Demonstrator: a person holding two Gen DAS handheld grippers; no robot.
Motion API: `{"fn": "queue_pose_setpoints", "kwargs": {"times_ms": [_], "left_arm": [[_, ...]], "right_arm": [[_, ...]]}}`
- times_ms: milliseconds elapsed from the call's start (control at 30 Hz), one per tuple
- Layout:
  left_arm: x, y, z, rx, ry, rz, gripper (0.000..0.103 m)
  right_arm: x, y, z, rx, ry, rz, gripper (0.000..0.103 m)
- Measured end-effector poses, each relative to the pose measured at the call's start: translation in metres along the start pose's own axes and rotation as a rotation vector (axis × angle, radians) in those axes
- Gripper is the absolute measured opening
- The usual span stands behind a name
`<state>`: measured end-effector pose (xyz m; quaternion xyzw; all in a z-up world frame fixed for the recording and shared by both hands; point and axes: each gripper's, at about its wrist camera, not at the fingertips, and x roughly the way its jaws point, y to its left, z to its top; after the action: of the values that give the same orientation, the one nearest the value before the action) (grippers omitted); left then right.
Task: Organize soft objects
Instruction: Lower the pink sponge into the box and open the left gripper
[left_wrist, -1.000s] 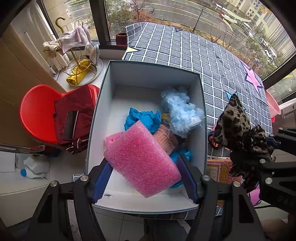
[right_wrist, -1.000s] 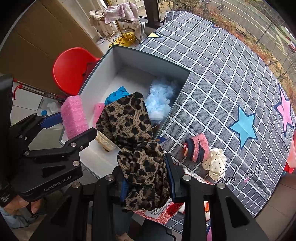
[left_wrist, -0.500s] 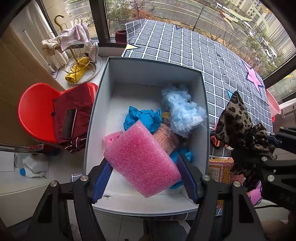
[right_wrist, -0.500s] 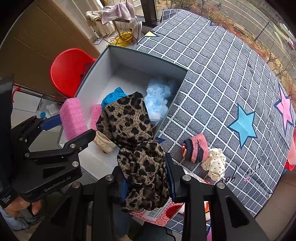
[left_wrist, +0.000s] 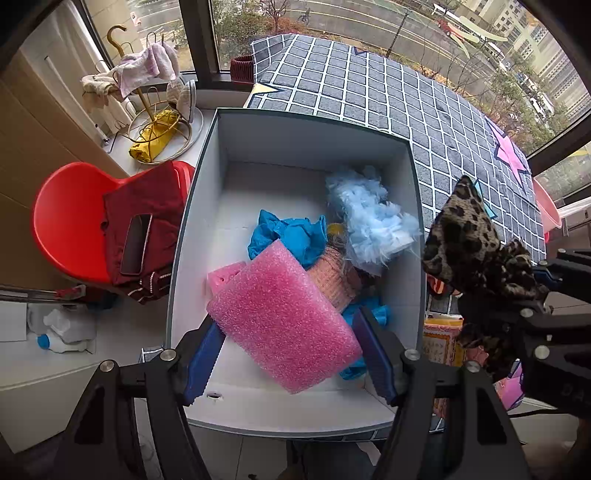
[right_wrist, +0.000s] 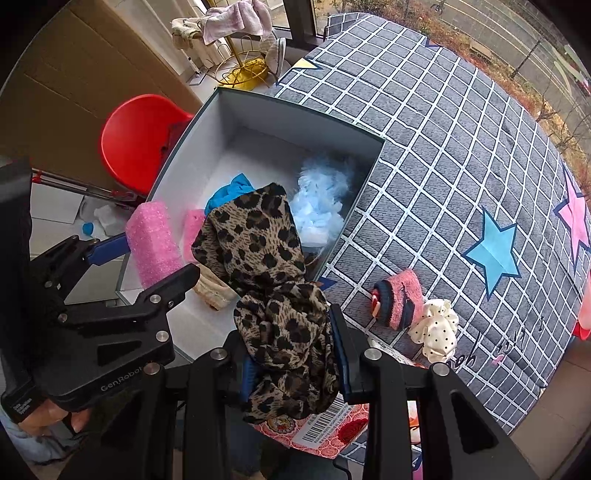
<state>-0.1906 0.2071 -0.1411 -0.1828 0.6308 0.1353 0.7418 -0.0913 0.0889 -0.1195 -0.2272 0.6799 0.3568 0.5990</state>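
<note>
My left gripper (left_wrist: 290, 352) is shut on a pink foam block (left_wrist: 282, 321), held above the near end of an open white box (left_wrist: 417, 221). The same pink foam block (right_wrist: 153, 245) and left gripper (right_wrist: 122, 266) appear at the left of the right wrist view. In the box lie a blue cloth (left_wrist: 288, 236), a fluffy light-blue piece (left_wrist: 373, 225), a peach knitted item (left_wrist: 334, 278) and a small pink sponge (left_wrist: 221, 275). My right gripper (right_wrist: 293, 349) is shut on a leopard-print cloth (right_wrist: 266, 266), hanging over the box's near right edge. That leopard-print cloth (left_wrist: 469, 240) also shows at the right of the left wrist view.
The box sits beside a grey checked quilt (right_wrist: 461, 147) with star patches. On the quilt lie a pink-and-navy sock (right_wrist: 397, 302) and a white polka-dot scrunchie (right_wrist: 437, 328). A red chair (left_wrist: 70, 221) with dark red clothes and a gold rack (left_wrist: 159, 125) stand to the box's left.
</note>
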Motion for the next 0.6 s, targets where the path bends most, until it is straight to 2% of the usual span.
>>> {"fn": "queue_pose_setpoints", "kwargs": {"times_ms": [600], "left_arm": [[0.015, 0.007, 0.005, -0.015, 0.026, 0.000, 0.073]], "right_arm": [[0.019, 0.008, 0.027, -0.006, 0.030, 0.007, 0.034]]}}
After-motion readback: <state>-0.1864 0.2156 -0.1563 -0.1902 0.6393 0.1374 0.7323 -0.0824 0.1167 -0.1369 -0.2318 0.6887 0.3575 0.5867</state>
